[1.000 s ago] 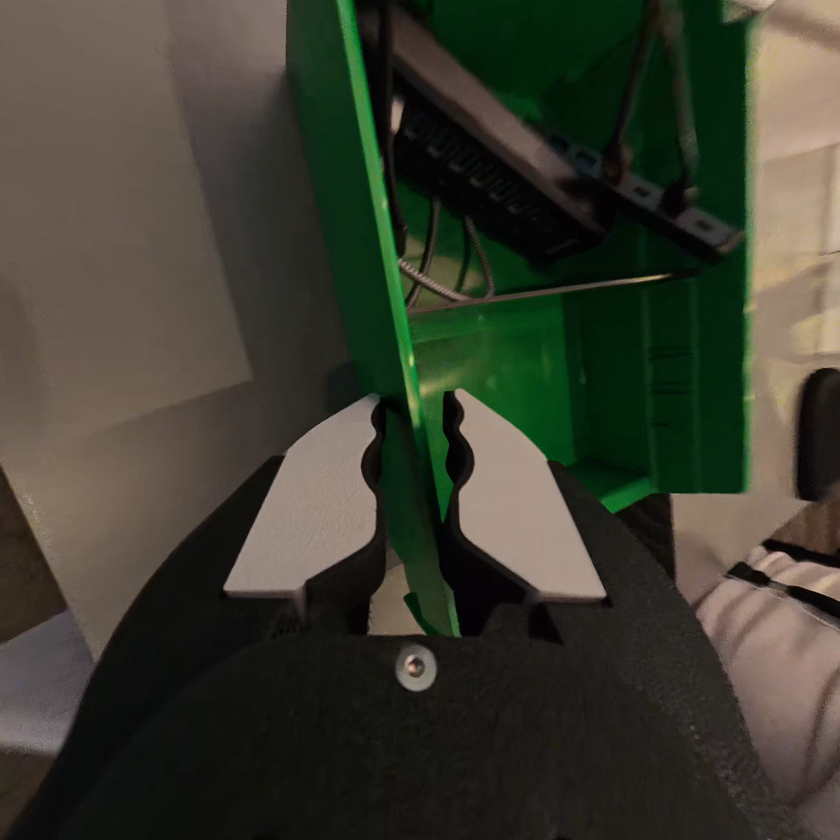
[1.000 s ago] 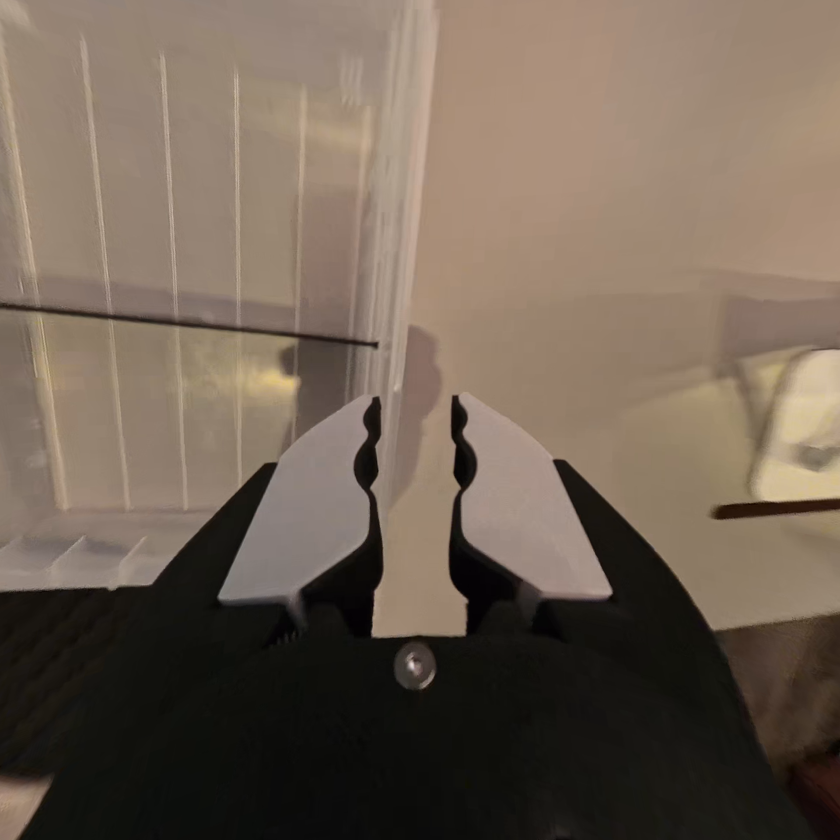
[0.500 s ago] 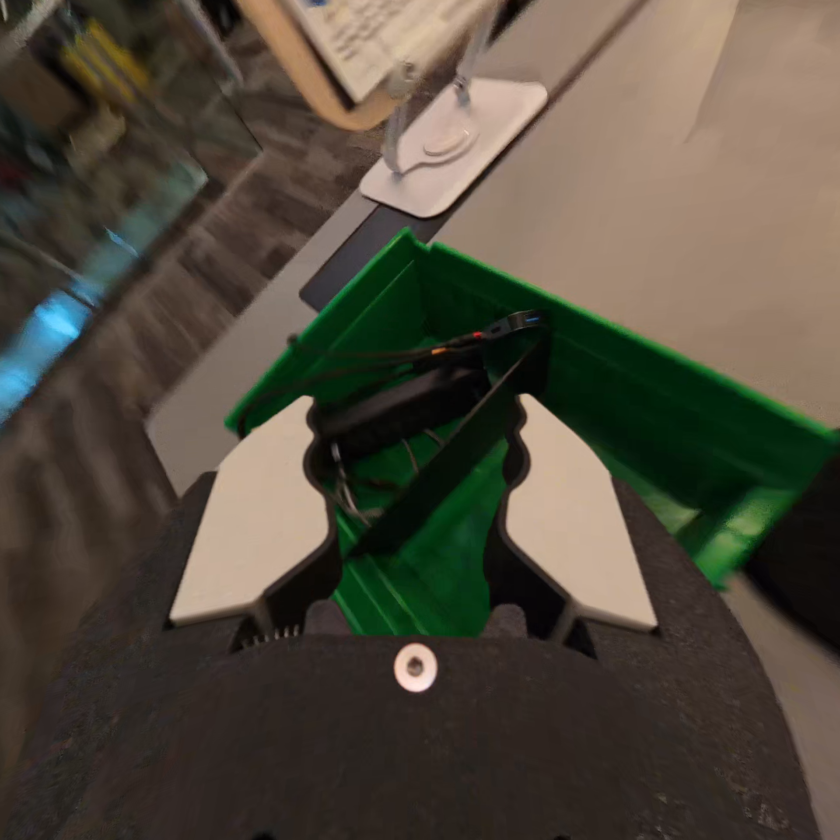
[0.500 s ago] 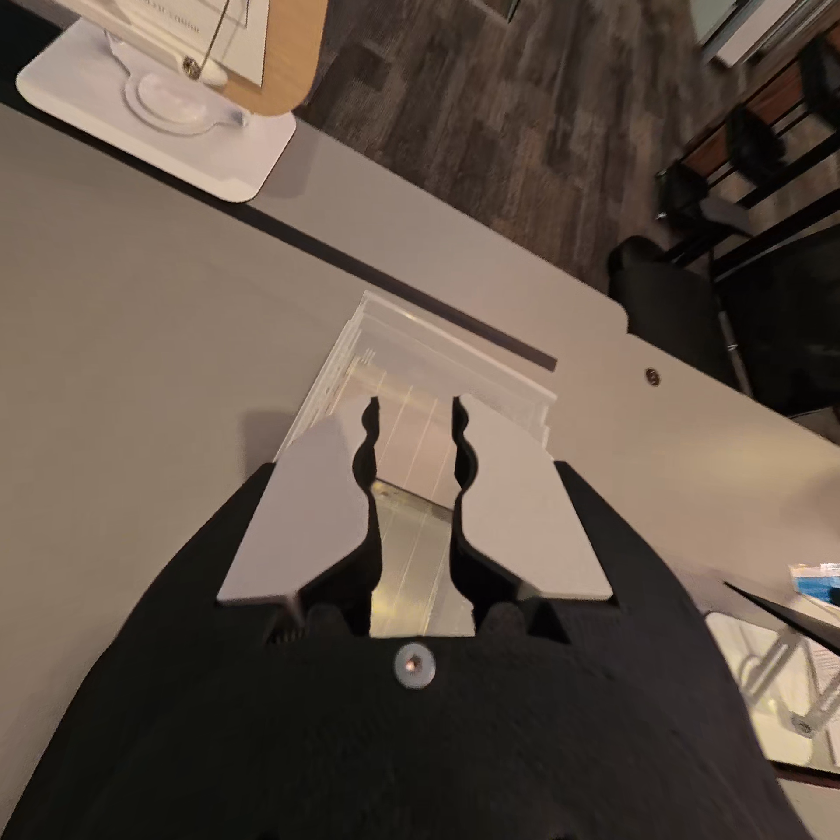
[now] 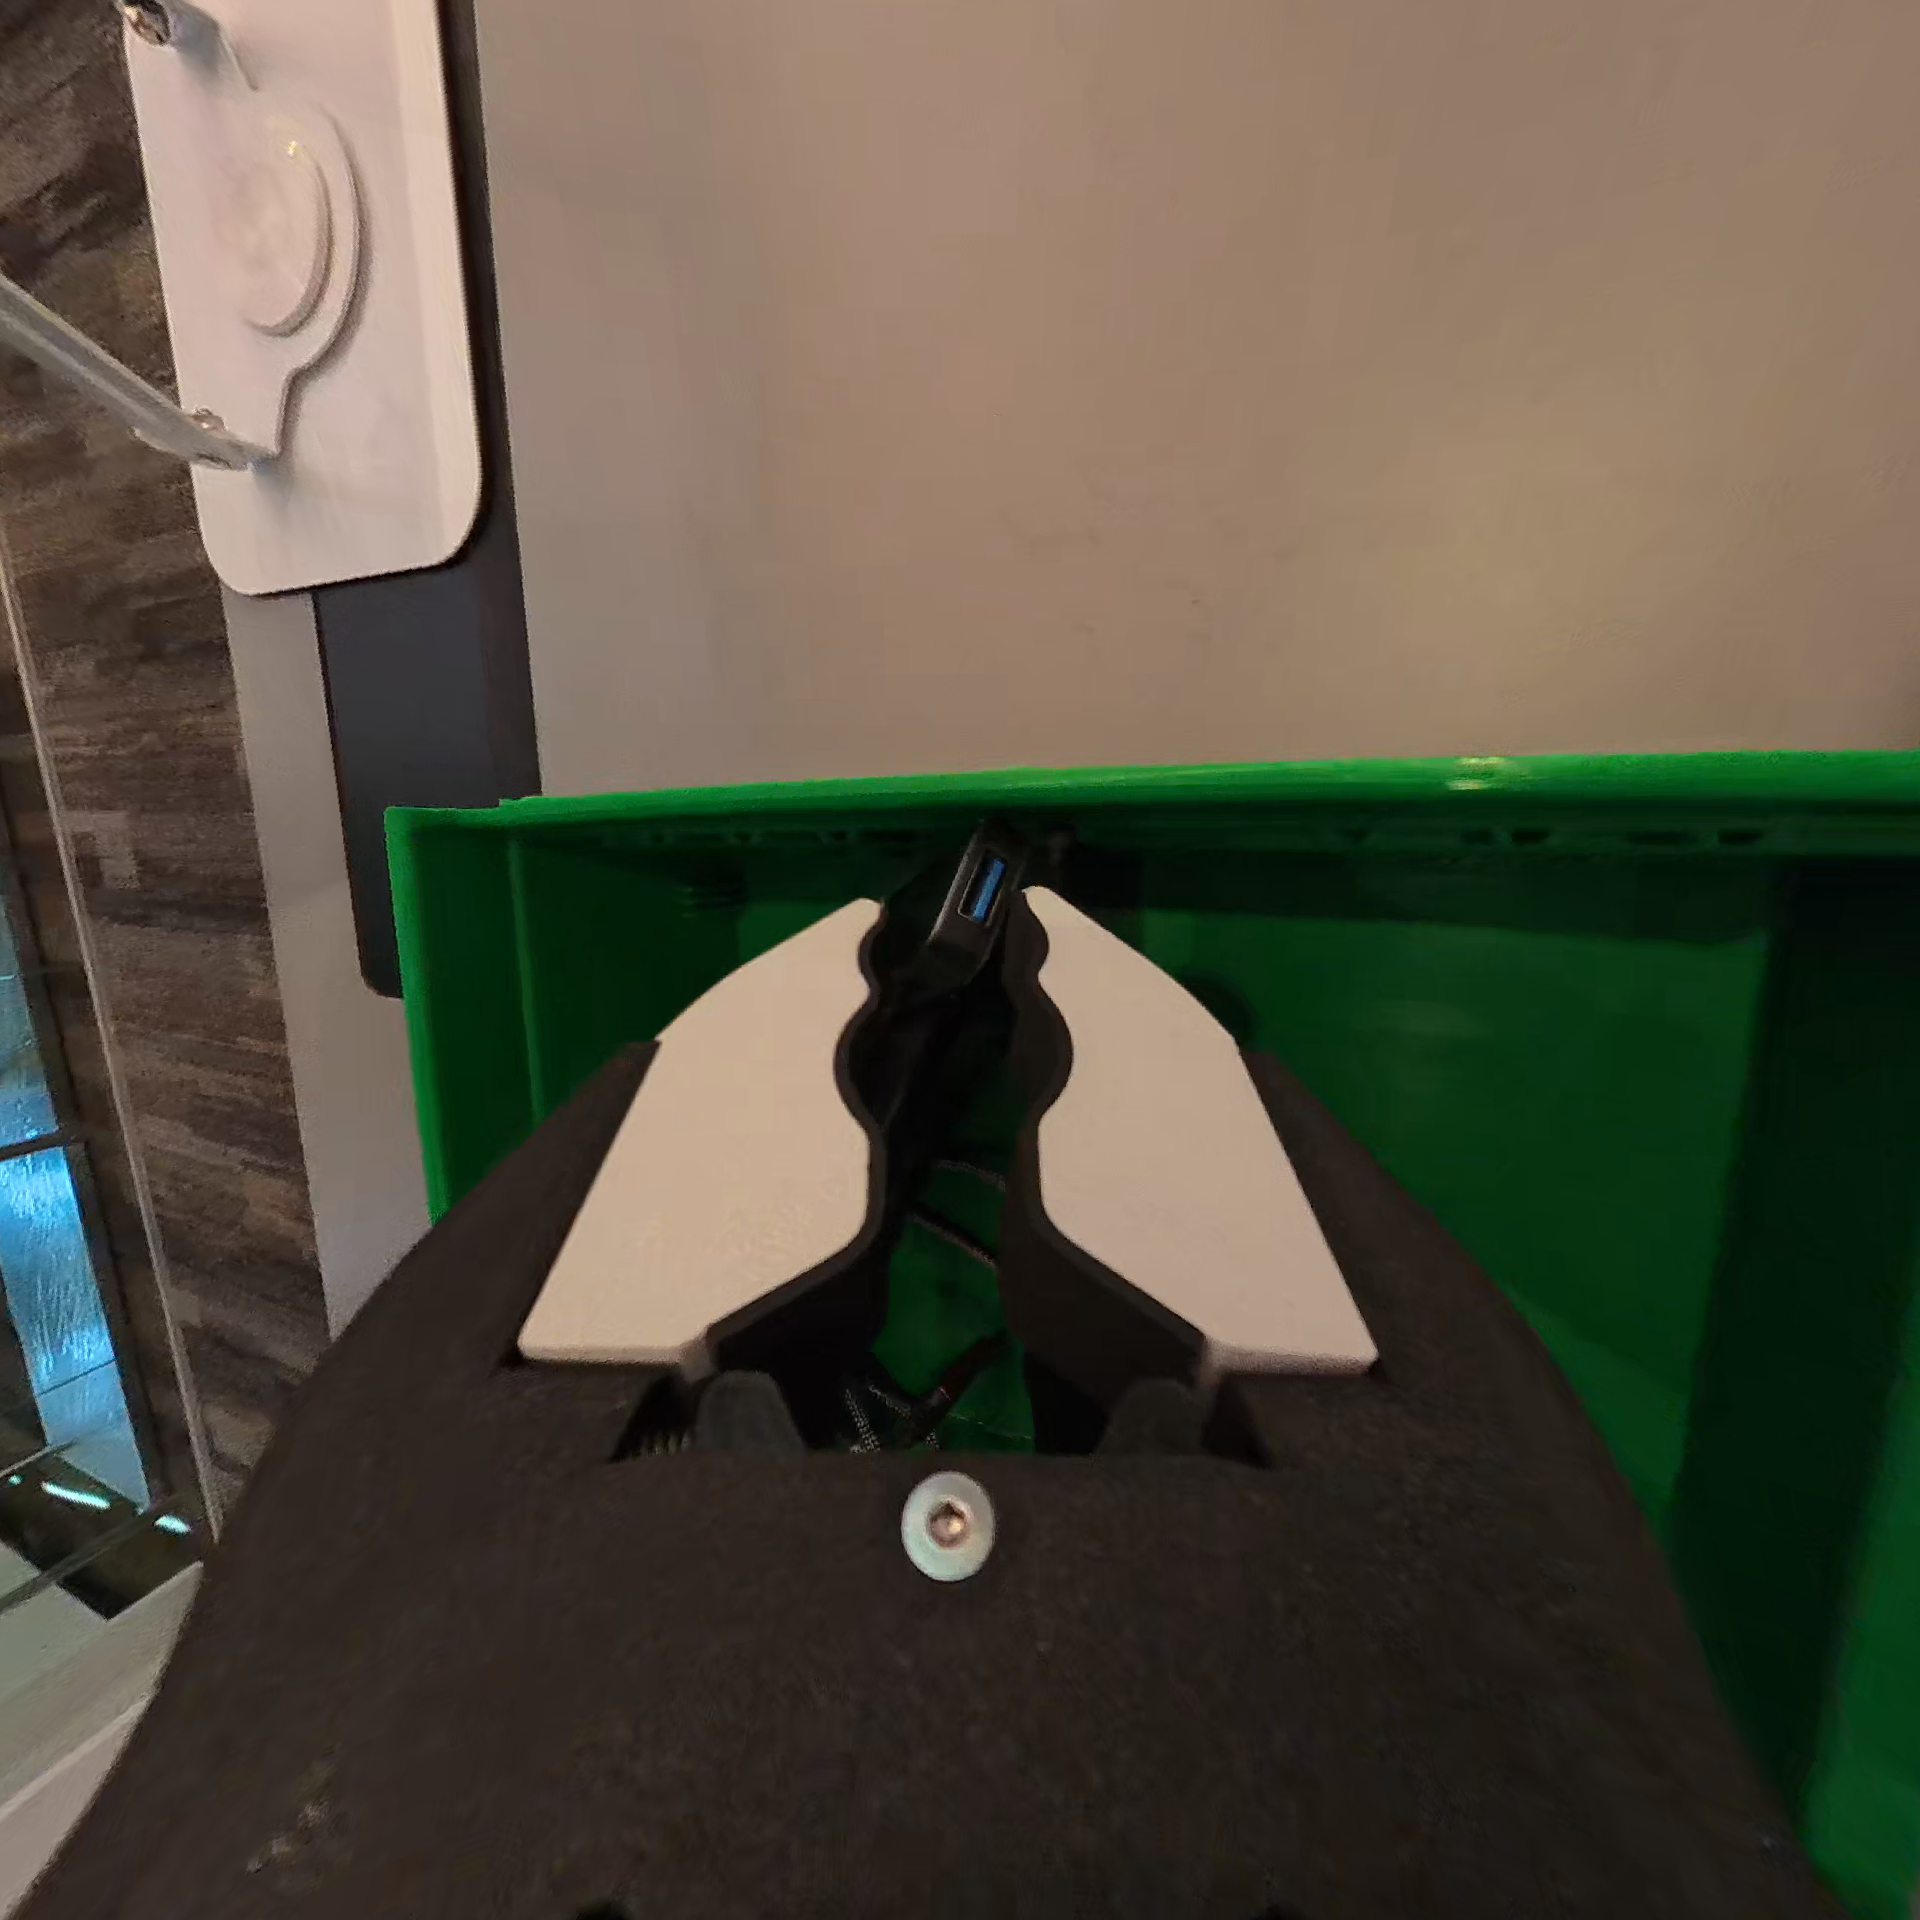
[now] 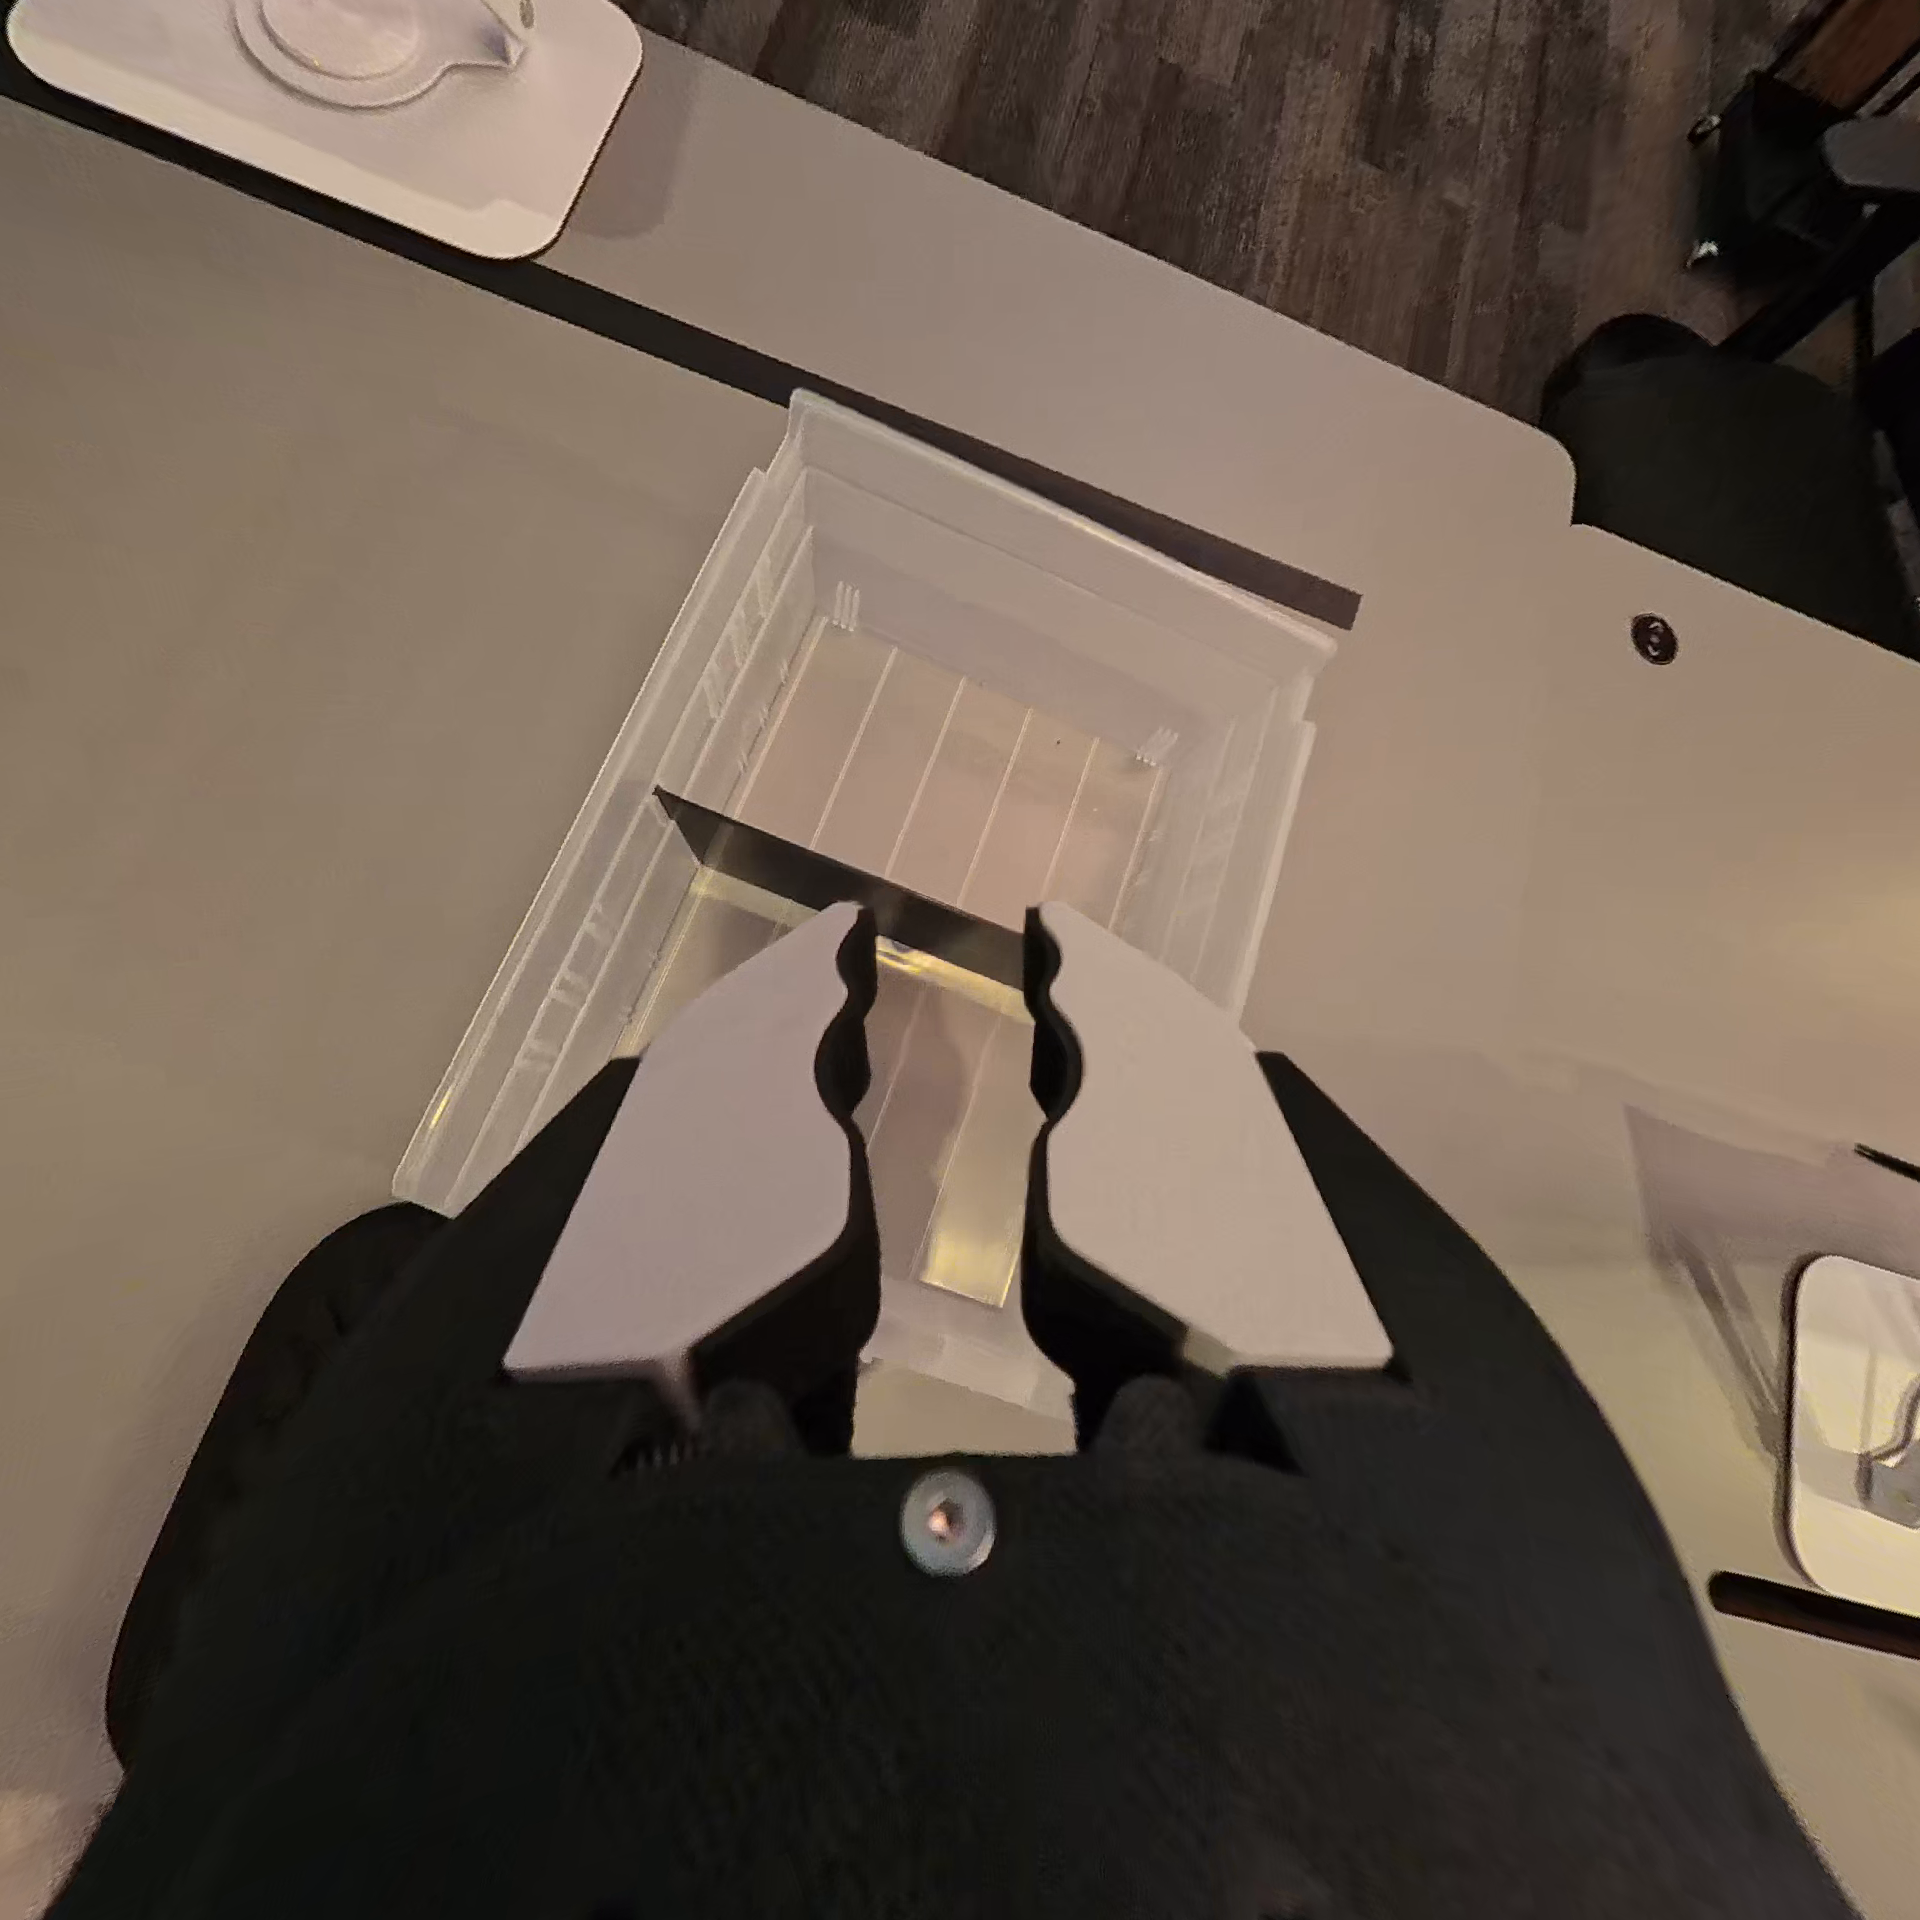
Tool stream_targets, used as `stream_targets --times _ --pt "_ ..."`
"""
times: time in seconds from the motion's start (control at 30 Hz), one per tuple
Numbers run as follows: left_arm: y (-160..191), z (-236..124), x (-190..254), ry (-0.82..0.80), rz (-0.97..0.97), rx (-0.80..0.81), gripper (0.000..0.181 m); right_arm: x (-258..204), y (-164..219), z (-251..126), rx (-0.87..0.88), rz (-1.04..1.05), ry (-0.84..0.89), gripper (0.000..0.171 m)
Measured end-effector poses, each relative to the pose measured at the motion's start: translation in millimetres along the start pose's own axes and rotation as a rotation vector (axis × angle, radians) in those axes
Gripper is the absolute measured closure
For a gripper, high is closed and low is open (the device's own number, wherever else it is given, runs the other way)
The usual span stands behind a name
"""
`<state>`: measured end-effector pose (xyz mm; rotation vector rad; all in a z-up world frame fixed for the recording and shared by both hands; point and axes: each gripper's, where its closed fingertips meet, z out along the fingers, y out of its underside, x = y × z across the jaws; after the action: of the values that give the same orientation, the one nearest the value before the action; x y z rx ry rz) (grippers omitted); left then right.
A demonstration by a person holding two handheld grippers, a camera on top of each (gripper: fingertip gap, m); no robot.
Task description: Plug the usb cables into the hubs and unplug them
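Observation:
My left gripper [image 5: 951, 914] reaches into a green bin [image 5: 1455, 790] on the table. Its jaws stand close around a black USB hub [image 5: 977, 899], whose end with a blue port sticks up between the fingertips against the bin's far wall. Dark cables [image 5: 862, 1423] lie under the fingers, mostly hidden. My right gripper [image 6: 943, 920] hovers over a clear plastic bin [image 6: 1039, 499] that has a dark divider [image 6: 790, 862]. Its jaws stand close with a narrow gap and hold nothing. No hub or cable shows in the right wrist view.
The grey table [image 5: 1143, 416] stretches beyond the green bin. A white stand base [image 5: 332, 312] sits at its edge and also shows in the right wrist view [image 6: 343, 114]. Another white base [image 6: 1860, 1423] is at the right. A dark chair [image 6: 1714, 436] stands past the table.
The left gripper let go of the green bin's wall, opened wide, then closed around the hub inside the bin. The right gripper swung to look down on the clear bin, its jaws unchanged.

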<state>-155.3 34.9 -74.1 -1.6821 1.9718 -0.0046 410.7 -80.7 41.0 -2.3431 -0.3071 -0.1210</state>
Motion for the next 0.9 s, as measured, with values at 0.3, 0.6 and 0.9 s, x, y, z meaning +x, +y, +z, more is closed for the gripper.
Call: stream_targets --times 0.3,0.6,0.9 --pt "-50.1 -115.8 -99.4 -0.213 -0.454 0.351 0.170 -72.7 -26.9 26.6 0.144 -0.135 -0.173 0.143" --pt "-245.3 -253.3 -111.0 -0.144 -0.634 0.888 0.170 -225.1 -159.2 -10.3 0.785 -0.441 -0.246 0.120" --pt "-347.9 -205.4 -69.2 0.095 -0.723 1.069 0.170 -239.4 -221.1 -55.9 1.006 -0.571 -0.065 0.116"
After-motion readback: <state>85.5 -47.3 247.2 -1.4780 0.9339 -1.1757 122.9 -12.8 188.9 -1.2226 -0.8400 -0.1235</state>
